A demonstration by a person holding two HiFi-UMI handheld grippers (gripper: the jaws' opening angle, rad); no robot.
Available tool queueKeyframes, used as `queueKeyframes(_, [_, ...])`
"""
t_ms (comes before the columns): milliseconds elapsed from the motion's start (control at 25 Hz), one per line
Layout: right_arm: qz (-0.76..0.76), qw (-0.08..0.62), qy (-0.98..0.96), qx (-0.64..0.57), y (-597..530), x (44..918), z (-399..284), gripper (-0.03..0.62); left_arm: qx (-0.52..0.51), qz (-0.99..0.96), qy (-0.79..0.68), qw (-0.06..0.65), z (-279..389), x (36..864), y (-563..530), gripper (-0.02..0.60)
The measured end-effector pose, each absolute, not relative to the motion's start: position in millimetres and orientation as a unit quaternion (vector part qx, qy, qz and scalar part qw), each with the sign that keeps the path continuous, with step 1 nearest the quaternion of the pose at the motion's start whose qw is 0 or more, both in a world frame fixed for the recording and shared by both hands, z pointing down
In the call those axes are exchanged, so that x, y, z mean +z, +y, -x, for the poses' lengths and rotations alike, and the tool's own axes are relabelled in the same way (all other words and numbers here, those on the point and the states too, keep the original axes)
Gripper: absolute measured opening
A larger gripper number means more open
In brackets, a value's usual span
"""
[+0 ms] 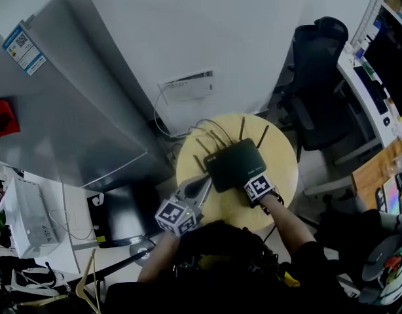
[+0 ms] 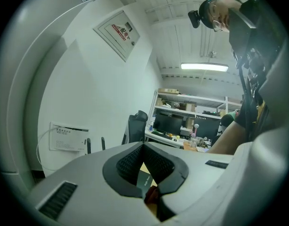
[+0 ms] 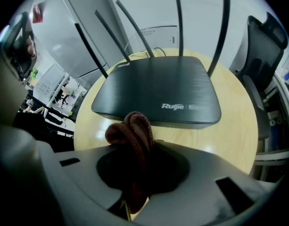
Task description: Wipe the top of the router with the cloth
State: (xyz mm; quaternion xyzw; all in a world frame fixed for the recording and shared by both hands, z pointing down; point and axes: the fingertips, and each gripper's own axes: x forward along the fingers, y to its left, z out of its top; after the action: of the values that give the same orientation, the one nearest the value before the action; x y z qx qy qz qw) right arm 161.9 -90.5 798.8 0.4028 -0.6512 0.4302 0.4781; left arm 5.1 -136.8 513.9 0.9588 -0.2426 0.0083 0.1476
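Router (image 1: pixel 235 164) sits on round wooden table (image 1: pixel 281 175) near office chair (image 1: pixel 321 77).

Overall light: even indoor light, fairly bright; the head view looks greyer and duller, darkest along its near edge.
Source: a ceiling strip light (image 2: pixel 204 67) glows white, slightly blown out, far in the left gripper view.
Sheen: pale reflections lie on the wooden table (image 3: pixel 238 135); the router (image 3: pixel 158 91) top shows faint streaks.
Shadows: soft and weak.
Distortion: both gripper views are fisheye, with black corners and bowed edge lines.
Focus: the near cloth (image 3: pixel 132 131) is soft.
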Motion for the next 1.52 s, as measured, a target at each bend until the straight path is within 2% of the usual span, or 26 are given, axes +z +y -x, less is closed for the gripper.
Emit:
queueKeyframes(720, [-0.433, 0.431, -0.634, 0.474, -107, 801, -236, 0.061, 0.048, -0.957, -0.242, 0.155, -28, 526, -145, -0.003])
queueKeyframes(1280, [-0.506, 0.427, -0.600, 0.449, -112, 790, -281, 0.061, 0.034, -0.963, -0.227, 0.141, -37, 514, -150, -0.003])
queueKeyframes(1520, [-0.566, 0.400, -0.586, 0.419, -117, 775, -303, 0.061, 0.030, -0.966, -0.215, 0.138, -42, 516, -147, -0.003])
